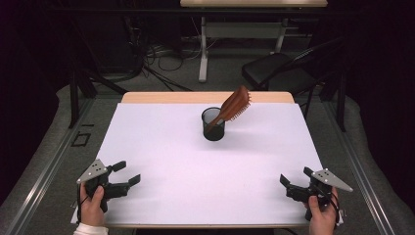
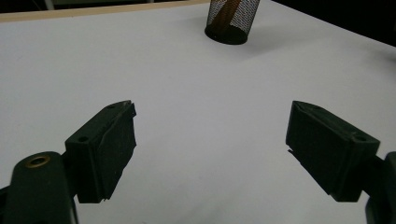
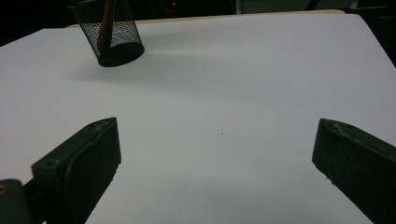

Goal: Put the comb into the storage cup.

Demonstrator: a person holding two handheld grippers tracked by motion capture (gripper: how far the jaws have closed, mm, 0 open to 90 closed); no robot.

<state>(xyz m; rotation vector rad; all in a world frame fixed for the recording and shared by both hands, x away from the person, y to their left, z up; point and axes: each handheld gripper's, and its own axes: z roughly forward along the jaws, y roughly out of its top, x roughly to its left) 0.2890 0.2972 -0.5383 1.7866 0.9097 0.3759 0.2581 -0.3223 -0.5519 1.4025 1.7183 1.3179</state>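
Hairbrush (image 1: 235,105), one only, stands handle-down in one black mesh cup (image 1: 213,128) at the far middle of the white surface (image 1: 195,166), its bristled head leaning out over the rim. Two claws rest well apart from it at the near corners: left claw (image 1: 128,172) and right claw (image 1: 295,175), both wide and empty

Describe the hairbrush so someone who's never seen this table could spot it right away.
On the white table, look toward the far edge for a black mesh cup. The hairbrush stands handle-down in it, leaning right. It is reddish-brown wood, its bristled head sticking out above the rim.
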